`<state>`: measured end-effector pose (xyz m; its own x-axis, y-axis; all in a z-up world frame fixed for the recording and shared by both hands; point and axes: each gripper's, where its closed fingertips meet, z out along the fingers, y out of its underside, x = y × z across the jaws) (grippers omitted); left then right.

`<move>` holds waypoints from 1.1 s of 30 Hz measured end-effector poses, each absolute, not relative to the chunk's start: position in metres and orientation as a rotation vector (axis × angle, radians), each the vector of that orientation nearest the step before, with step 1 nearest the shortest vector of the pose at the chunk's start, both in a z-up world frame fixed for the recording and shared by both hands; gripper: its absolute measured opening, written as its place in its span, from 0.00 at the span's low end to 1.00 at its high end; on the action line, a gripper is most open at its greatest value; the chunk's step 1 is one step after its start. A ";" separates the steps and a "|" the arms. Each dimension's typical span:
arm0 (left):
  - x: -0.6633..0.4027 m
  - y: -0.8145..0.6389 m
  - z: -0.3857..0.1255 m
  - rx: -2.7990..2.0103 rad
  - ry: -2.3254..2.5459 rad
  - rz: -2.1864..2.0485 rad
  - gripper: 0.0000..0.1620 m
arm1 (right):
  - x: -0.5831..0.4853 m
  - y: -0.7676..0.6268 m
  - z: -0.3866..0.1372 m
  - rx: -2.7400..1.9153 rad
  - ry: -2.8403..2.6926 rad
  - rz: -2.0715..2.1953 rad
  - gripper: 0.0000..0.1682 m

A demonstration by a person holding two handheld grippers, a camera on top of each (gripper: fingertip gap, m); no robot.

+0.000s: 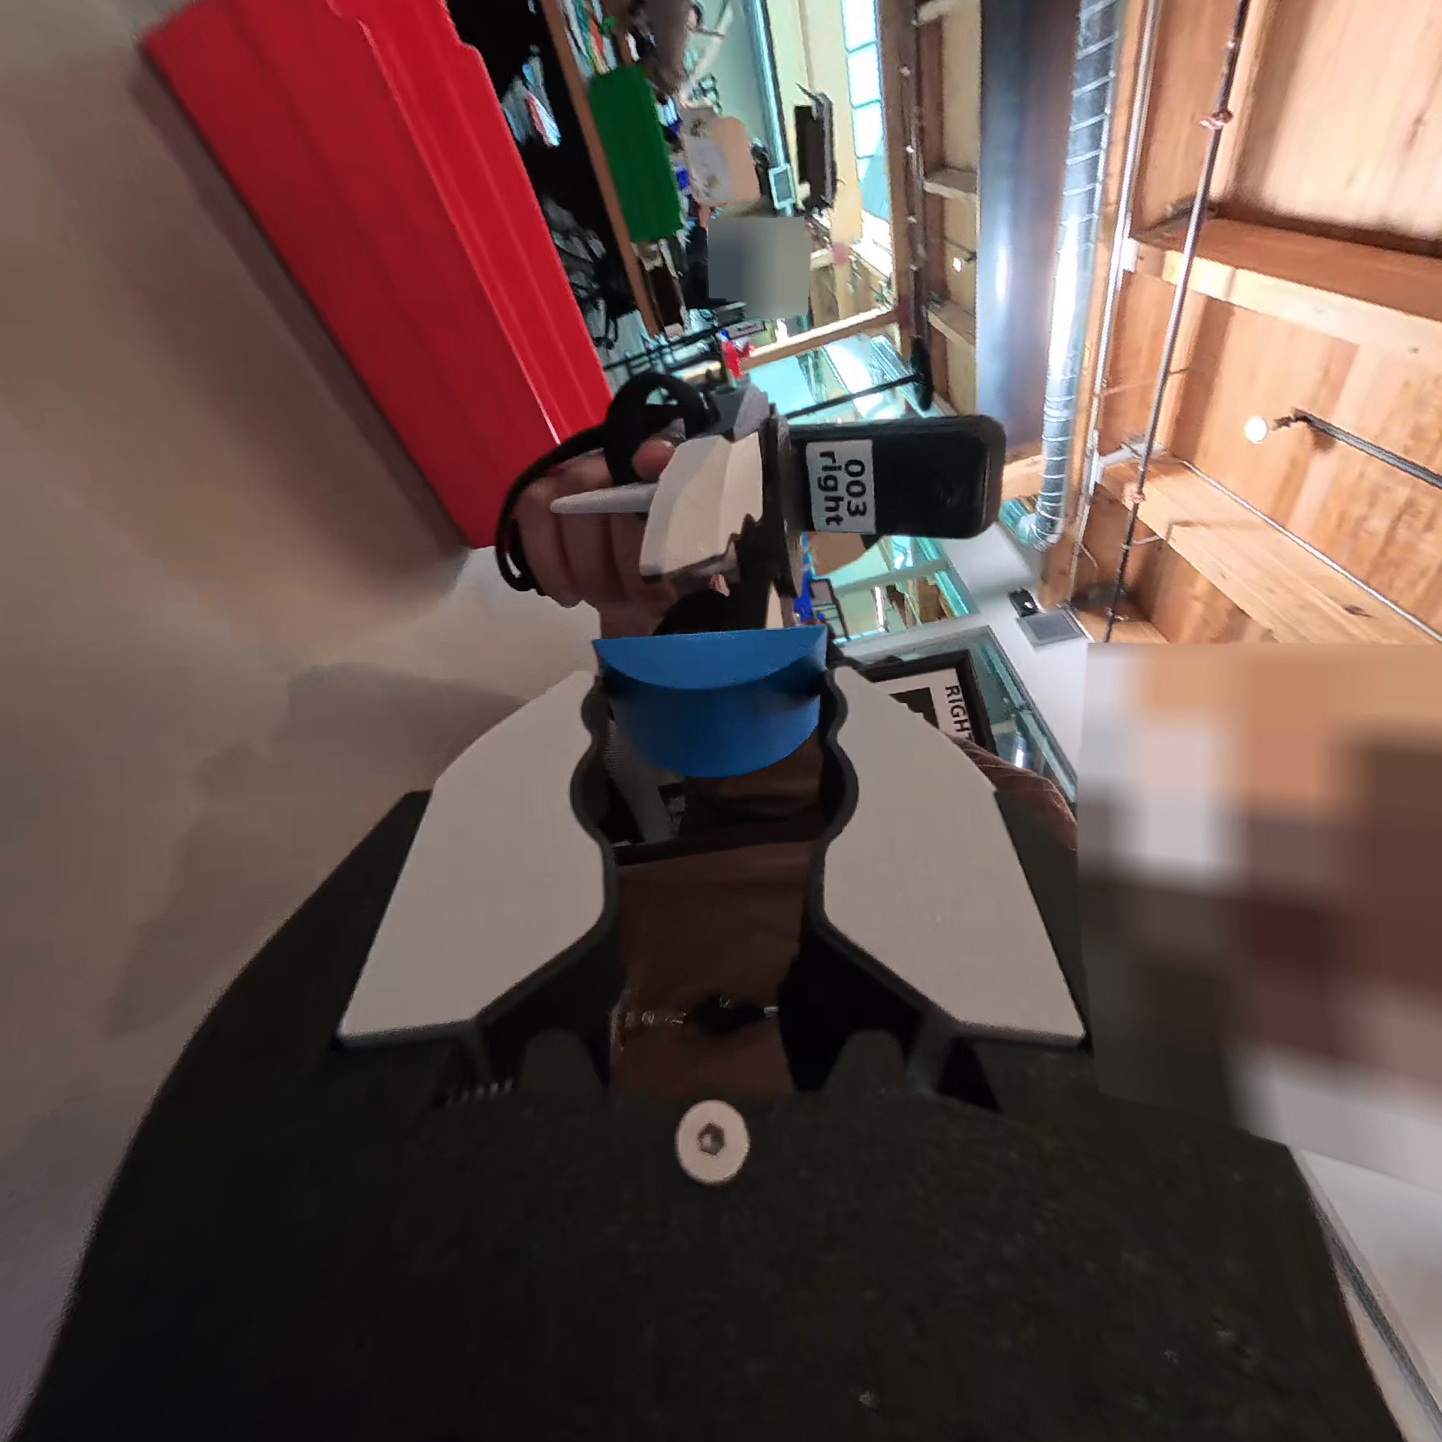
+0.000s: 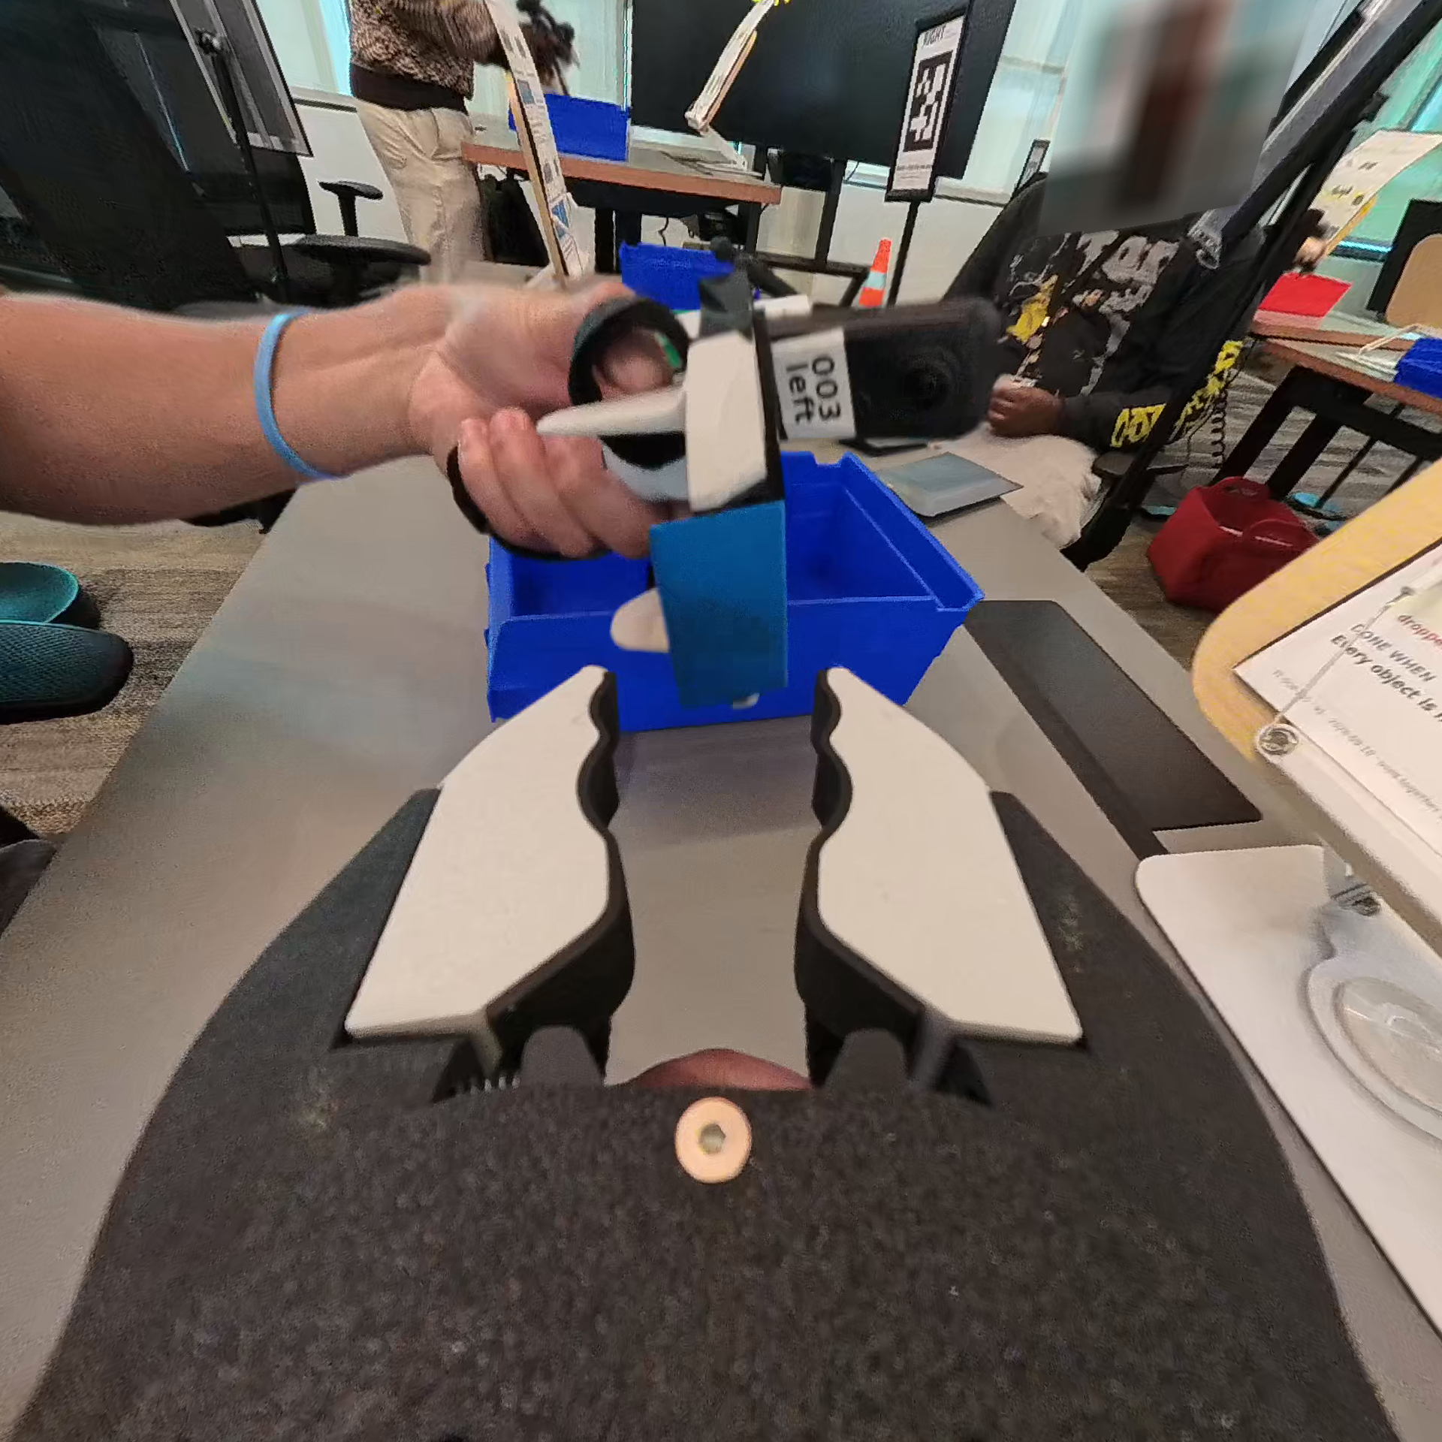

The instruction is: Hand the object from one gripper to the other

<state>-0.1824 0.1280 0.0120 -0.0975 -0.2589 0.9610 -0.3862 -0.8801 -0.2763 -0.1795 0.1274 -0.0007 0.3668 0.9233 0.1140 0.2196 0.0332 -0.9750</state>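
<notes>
L claw (image 1: pixel 706 702) pinches blue half-round block (image 1: pixel 706 706) at its fingertips, held in air above blue bin (image 2: pixel 874 577) on tabletop (image 2: pixel 328 702). R claw (image 2: pixel 714 702) spread, just below block, not touching.

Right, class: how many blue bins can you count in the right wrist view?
3 blue bins. One sits on the near grey table behind the held blue block; one on the far wooden table; one lower, mid-room. Others may be hidden.

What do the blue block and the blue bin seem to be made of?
Blue block: probably matte plastic, perhaps printed; flat, even colour without shine. Blue bin: likely moulded plastic, slightly glossy; thin, stiff walls catching soft highlights.
</notes>
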 end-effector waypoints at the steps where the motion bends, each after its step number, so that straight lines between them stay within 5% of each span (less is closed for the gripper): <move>1: -0.174 0.126 0.011 2.018 -0.736 2.149 0.32 | -0.176 0.127 0.001 -1.454 -1.089 0.763 0.28; 18: -0.130 0.097 0.013 1.801 -0.739 2.269 0.31 | -0.121 0.104 0.013 -1.491 -0.988 0.825 0.19; 25: -0.160 0.040 -0.011 1.957 -0.881 2.371 0.32 | 0.013 0.077 0.047 -1.638 -0.818 0.534 0.19; 33: -0.162 -0.022 -0.061 2.040 -0.740 2.424 0.31 | 0.141 0.045 -0.069 -2.296 -0.879 0.449 0.19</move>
<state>-0.1619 -0.0219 -0.0613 -0.2098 -0.3675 0.9060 -0.2013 -0.8906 -0.4078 0.1409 0.0447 -0.0695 0.7193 0.6893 -0.0865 0.4743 -0.5782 -0.6639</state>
